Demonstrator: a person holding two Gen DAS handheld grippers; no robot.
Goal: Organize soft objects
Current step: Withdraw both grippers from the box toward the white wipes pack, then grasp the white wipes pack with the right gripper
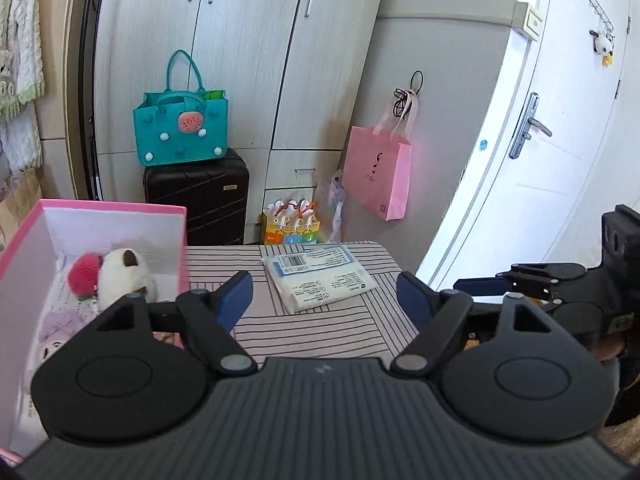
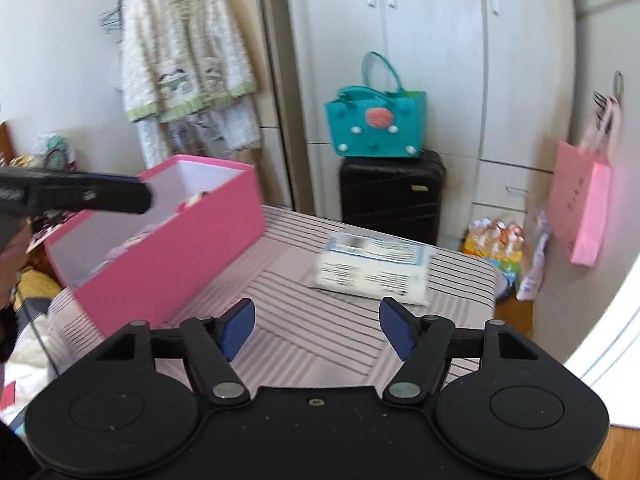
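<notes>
Right wrist view: both tools, right tool [image 2: 316, 326] and left tool [image 1: 324, 300], are released and empty; the tissue pack [image 2: 372, 270] lies on the bench [image 2: 300, 344] beside the pink box [image 2: 172, 252], so centring it between the pads before closing looks best.

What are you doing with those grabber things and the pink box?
A person is tidying soft things with a grabber in each hand. The pink box on the striped table already holds a white plush toy and a red fluffy ball. A pack of tissues lies on the table outside the box. The left gripper and the right gripper are both open and empty, pointed toward the pack, touching nothing.
</notes>
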